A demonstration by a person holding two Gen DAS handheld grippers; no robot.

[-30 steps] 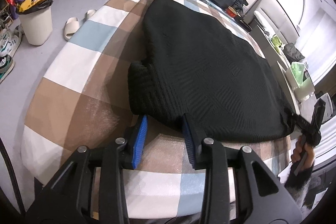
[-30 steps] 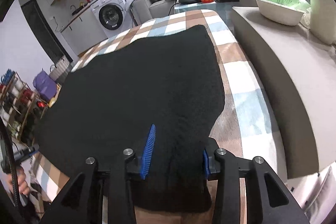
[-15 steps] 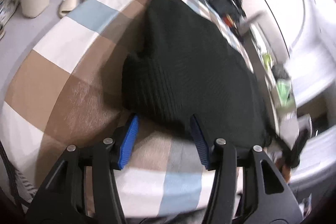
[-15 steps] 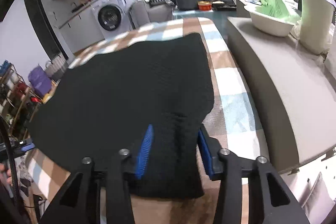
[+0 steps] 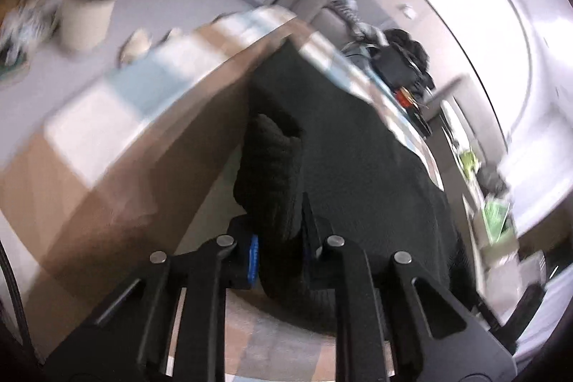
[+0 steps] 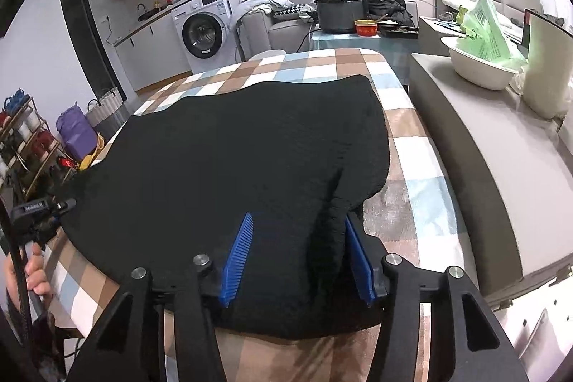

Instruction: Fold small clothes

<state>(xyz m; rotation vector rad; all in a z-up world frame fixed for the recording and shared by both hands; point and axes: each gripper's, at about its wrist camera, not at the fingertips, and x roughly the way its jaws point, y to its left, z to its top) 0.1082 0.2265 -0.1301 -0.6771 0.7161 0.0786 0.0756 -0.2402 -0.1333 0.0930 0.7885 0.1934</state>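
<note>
Pinching black sweater (image 5: 358, 174) cuff, left hand-held gripper (image 5: 277, 251), right hand-held gripper (image 6: 297, 256) wide astride fabric, white bowl (image 6: 476, 68) holding green bag (image 6: 487, 31)

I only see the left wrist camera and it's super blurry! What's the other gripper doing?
Observer: The right gripper is open. Its blue pads sit either side of a raised ridge of the black sweater.
Operator: Who's holding my gripper?
Observer: A hand grips the handle of the left gripper, by the table's left edge.
Operator: Is the sweater's far end tidy?
Observer: It lies flat on the checked tablecloth, with bare checks beyond it.
</note>
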